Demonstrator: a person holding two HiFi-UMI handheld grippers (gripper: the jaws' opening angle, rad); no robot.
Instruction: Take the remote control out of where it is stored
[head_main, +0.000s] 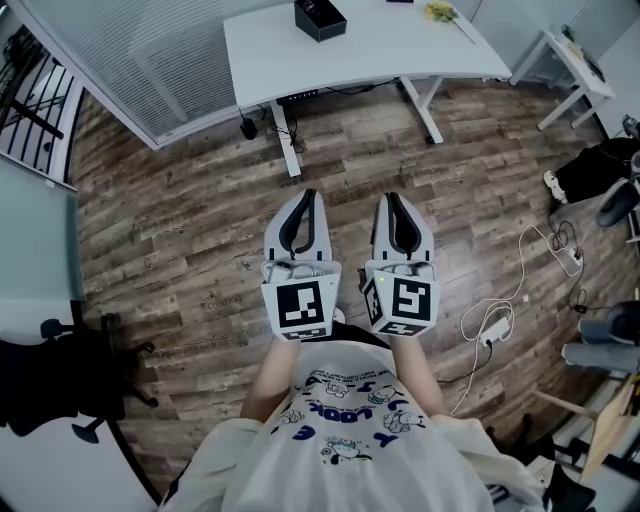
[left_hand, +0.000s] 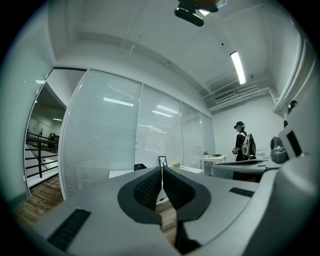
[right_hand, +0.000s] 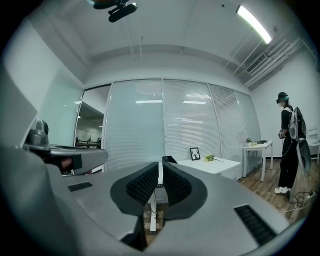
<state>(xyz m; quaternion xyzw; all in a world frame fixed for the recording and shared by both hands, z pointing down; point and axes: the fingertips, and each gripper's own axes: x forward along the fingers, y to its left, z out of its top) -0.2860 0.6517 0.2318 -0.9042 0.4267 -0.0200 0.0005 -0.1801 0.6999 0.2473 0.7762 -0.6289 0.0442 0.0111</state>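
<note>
No remote control shows in any view. My left gripper (head_main: 303, 195) and right gripper (head_main: 390, 198) are held side by side in front of the person's chest, over the wooden floor, both shut and empty. In the left gripper view the left gripper (left_hand: 162, 169) has its pads pressed together, and the right gripper (right_hand: 161, 161) looks the same in the right gripper view. Ahead stands a white desk (head_main: 380, 50) with a black box (head_main: 320, 18) on it. The black box (right_hand: 169, 159) also shows just past the right jaw tips.
A picture frame (right_hand: 195, 153) and a small yellow-green plant (head_main: 440, 12) also stand on the desk. A black chair (head_main: 60, 380) is at the left. Cables and a power strip (head_main: 495, 325) lie on the floor at the right. Another person (right_hand: 287, 145) stands near a small white table (head_main: 570, 60).
</note>
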